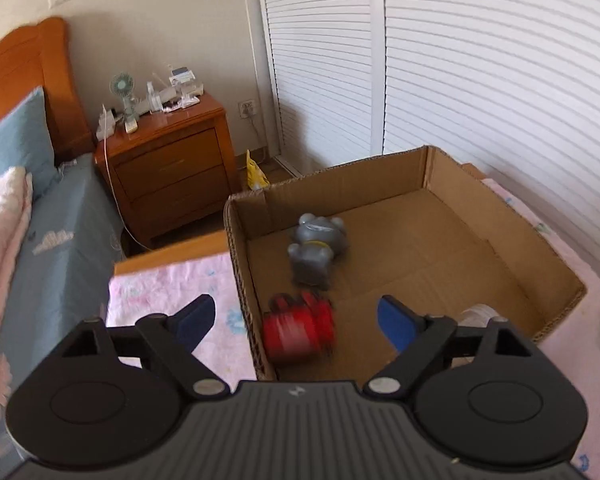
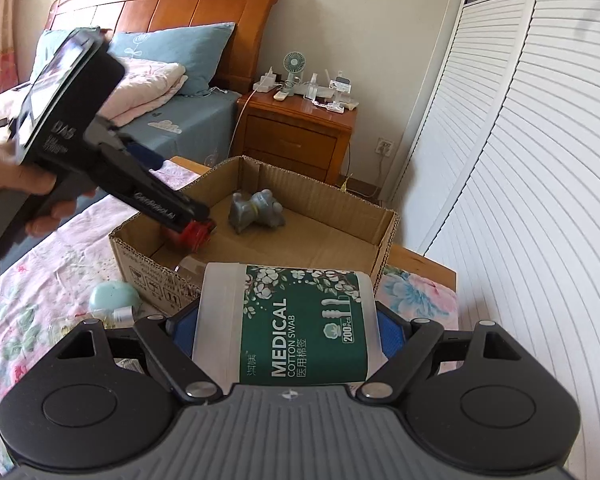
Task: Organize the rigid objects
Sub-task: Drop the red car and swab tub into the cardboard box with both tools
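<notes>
An open cardboard box (image 1: 500, 216) stands on the bed; it also shows in the right wrist view (image 2: 384, 224). A grey toy figure (image 1: 316, 250) lies inside it (image 2: 256, 210). A red cup-like object (image 1: 298, 330), blurred, is in the box's near left corner, below and between the open jaws of my left gripper (image 1: 296, 320), which holds nothing. In the right wrist view the left gripper's tip sits right over the red object (image 2: 194, 230). My right gripper (image 2: 288, 332) is shut on a cotton swab tub (image 2: 284, 324) with a green label, held just before the box.
A pink floral bedspread (image 1: 172, 292) covers the bed under the box. A pale green round object (image 2: 114, 298) and small bottles (image 2: 120, 316) lie left of the box. A wooden nightstand (image 1: 168, 160) and white louvred doors (image 1: 480, 60) stand beyond.
</notes>
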Tool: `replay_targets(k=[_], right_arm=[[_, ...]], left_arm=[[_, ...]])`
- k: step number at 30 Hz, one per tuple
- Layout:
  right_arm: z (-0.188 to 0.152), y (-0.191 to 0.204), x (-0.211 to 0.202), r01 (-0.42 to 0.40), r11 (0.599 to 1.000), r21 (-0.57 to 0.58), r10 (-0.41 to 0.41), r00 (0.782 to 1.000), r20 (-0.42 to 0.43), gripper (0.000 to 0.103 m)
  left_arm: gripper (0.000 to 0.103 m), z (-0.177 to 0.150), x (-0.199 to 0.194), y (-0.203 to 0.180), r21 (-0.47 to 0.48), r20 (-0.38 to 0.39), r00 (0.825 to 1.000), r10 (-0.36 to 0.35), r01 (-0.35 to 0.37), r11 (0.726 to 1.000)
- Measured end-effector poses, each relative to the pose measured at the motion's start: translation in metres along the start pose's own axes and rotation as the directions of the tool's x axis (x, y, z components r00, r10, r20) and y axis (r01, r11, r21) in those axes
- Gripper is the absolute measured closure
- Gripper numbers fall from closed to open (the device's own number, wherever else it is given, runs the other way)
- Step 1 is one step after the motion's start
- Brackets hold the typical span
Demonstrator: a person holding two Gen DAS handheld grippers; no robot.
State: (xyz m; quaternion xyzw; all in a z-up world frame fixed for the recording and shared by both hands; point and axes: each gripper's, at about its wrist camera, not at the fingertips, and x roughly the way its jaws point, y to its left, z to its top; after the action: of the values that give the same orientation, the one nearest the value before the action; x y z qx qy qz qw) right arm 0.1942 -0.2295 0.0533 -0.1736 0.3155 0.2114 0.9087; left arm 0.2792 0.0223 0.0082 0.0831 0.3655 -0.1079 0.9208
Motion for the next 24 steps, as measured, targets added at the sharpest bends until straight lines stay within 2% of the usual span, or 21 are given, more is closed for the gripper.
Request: replay_targets(k=[3, 5, 10, 16, 20, 24], right_arm=[[0.006, -0.002, 0.007, 0.007, 1.000, -0.003, -0.007, 1.000, -0.010, 0.016], [0.011, -0.002, 0.013, 0.011, 1.000, 0.000, -0.011, 1.000, -0.016, 0.016], [0.026, -0.005, 0.027, 0.023, 1.000, 0.019, -0.023, 0.999, -0.031, 0.016], [0.048, -0.013, 0.048, 0.037, 0.997, 0.068, -0.033, 0.998, -0.047, 0.016], [0.062, -0.020, 0.070, 0.047, 0.993, 0.107, -0.039, 0.997, -0.073, 0.016], [0.075, -0.026, 0.096, 0.065, 0.991, 0.118, -0.052, 0.992, -0.111, 0.016]], left_arm=[[0.012, -0.012, -0.014, 0.004, -0.038, -0.020, 0.998, -0.058, 0.057, 0.998], [0.010, -0.023, -0.027, 0.003, -0.035, -0.021, 0.998, -0.067, 0.066, 0.997], [0.008, -0.047, -0.059, -0.001, -0.004, -0.006, 0.999, -0.046, 0.046, 0.999], [0.007, -0.074, -0.091, 0.004, -0.032, 0.019, 0.999, -0.045, 0.045, 0.998], [0.004, -0.093, -0.098, 0.009, -0.082, 0.014, 0.999, -0.032, 0.033, 0.996], [0.004, -0.112, -0.103, 0.011, -0.092, 0.018, 1.000, 0.012, -0.010, 0.996]])
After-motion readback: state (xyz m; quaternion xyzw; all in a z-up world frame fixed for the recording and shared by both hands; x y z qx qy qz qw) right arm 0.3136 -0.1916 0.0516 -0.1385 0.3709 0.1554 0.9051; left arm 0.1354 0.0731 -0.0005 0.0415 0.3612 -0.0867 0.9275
